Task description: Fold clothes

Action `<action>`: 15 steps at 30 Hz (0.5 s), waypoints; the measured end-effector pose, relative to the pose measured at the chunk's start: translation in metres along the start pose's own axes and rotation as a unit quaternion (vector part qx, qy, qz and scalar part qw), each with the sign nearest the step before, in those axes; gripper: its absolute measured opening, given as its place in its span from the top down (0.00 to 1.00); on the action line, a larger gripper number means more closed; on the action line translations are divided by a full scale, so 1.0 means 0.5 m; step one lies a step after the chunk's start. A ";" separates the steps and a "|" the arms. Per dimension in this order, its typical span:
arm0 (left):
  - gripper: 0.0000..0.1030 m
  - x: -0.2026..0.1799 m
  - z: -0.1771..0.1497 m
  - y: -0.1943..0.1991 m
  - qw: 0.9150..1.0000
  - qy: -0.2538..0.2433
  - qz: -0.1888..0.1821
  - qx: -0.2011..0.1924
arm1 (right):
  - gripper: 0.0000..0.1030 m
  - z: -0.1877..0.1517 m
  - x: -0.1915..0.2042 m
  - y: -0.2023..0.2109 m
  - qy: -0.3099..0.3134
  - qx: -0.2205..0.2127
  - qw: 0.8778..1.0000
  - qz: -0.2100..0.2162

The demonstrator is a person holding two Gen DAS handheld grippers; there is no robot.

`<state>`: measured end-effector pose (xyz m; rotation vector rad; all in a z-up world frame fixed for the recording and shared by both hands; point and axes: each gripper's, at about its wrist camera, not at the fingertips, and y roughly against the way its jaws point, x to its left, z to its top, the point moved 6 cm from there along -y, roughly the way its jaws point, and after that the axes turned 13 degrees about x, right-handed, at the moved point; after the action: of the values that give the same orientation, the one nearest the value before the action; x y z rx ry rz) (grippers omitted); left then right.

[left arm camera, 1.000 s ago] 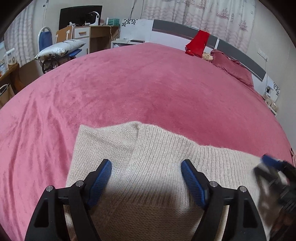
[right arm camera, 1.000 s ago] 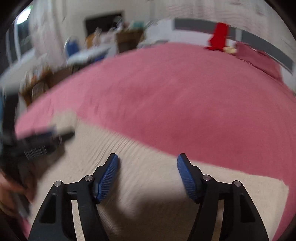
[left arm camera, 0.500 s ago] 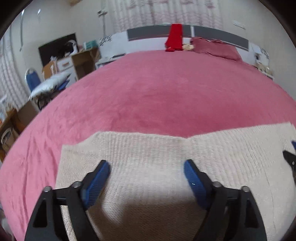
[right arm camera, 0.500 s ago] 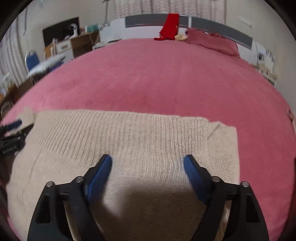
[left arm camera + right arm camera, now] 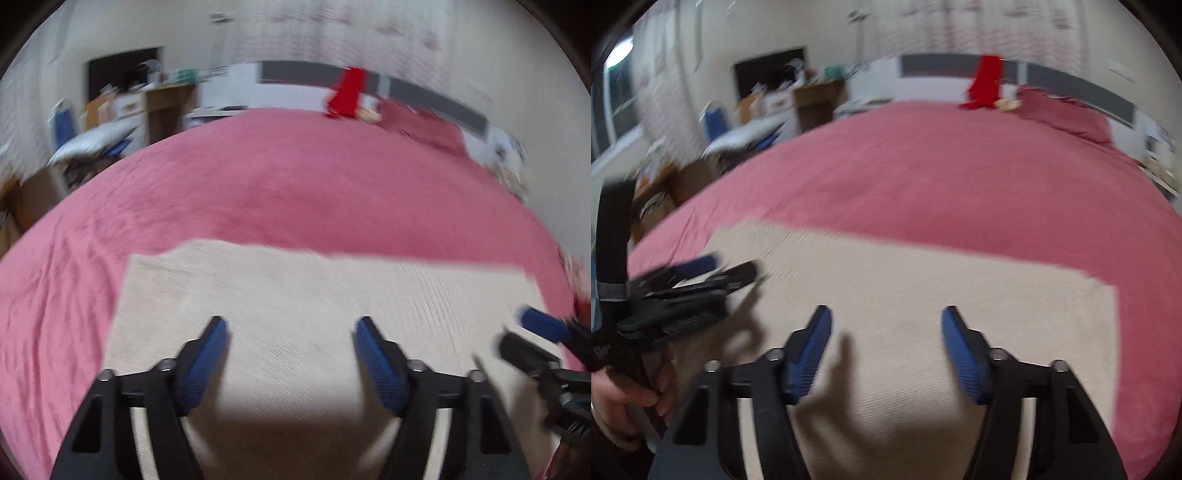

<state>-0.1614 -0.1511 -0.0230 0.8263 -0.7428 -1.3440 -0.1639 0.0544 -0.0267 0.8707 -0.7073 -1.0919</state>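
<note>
A cream knitted sweater (image 5: 303,295) lies flat on the pink bedspread (image 5: 280,177), folded into a wide rectangle. It also shows in the right wrist view (image 5: 923,295). My left gripper (image 5: 291,336) is open and empty above the sweater's near part. My right gripper (image 5: 886,325) is open and empty above it too. The right gripper also shows at the right edge of the left wrist view (image 5: 532,339). The left gripper shows at the left of the right wrist view (image 5: 701,271), held by a hand. Both views are blurred.
A red garment (image 5: 984,81) hangs at the headboard (image 5: 1071,83), beside a pink pillow (image 5: 1063,114). A desk with clutter (image 5: 798,99), a blue chair (image 5: 713,122) and boxes stand left of the bed. The pink bedspread (image 5: 960,173) stretches far behind the sweater.
Both grippers have drawn back and swung a little, still open. The sweater lies as it did half a second ago. The views have blurred with motion.
</note>
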 end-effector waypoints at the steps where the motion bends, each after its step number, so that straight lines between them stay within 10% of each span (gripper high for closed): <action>1: 0.39 -0.012 -0.005 -0.007 1.000 -0.018 0.011 -0.002 | 0.50 -0.003 0.022 -0.007 0.011 0.004 1.000 0.004; 15: 0.38 -0.047 -0.028 -0.036 0.997 -0.048 0.055 -0.026 | 0.51 -0.020 0.069 0.016 0.012 0.013 0.998 0.057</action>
<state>-0.1613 -0.1272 -0.0456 0.6742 -0.8141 -1.3068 -0.1413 0.0259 -0.0225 0.8548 -0.7440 -0.9707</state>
